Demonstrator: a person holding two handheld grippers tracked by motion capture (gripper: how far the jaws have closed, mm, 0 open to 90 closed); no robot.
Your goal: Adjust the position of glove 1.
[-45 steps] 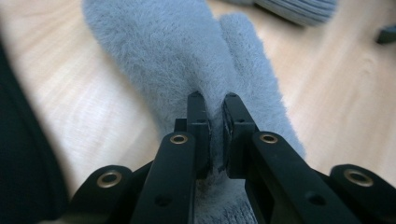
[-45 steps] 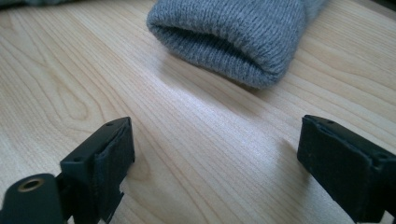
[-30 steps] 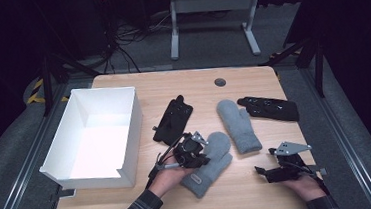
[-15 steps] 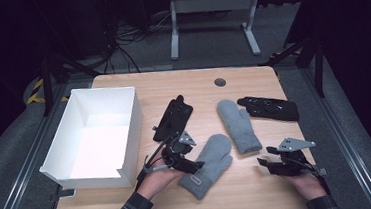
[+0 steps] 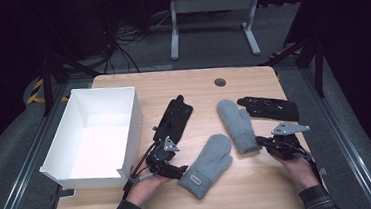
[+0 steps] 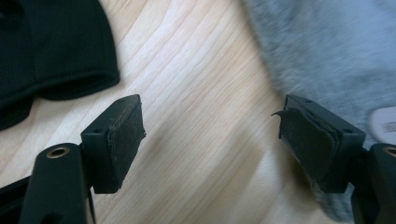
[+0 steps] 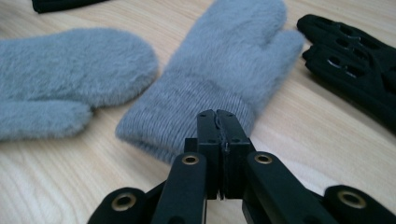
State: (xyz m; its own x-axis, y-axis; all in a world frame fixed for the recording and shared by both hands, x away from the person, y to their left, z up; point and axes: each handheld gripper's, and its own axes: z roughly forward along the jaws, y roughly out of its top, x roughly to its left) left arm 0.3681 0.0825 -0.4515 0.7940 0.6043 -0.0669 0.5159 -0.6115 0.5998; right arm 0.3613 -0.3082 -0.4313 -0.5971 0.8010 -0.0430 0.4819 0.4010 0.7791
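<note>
Two grey fleece mittens lie mid-table: the near mitten (image 5: 206,165) (image 6: 327,51) (image 7: 70,74) and the far mitten (image 5: 235,123) (image 7: 229,70). A black glove (image 5: 174,118) (image 6: 42,51) lies left of them, and another black glove (image 5: 270,108) (image 7: 355,56) lies to the right. My left gripper (image 5: 177,169) (image 6: 210,121) stands open over bare wood between the left black glove and the near mitten. Its jaws have just been opening and nothing is between them. My right gripper (image 5: 260,141) (image 7: 218,115) has just been closing; its jaws meet at the far mitten's ribbed cuff. I cannot tell whether fabric is pinched.
A white open box (image 5: 122,97) stands at the table's left, close to my left hand. A round cable hole (image 5: 220,81) sits near the far edge of the wooden table (image 5: 260,189). Beyond the table stand a metal frame and cables on the floor.
My left gripper let go of the near mitten, opened and drew back to the left. My right gripper moved up to the far mitten's cuff and shut.
</note>
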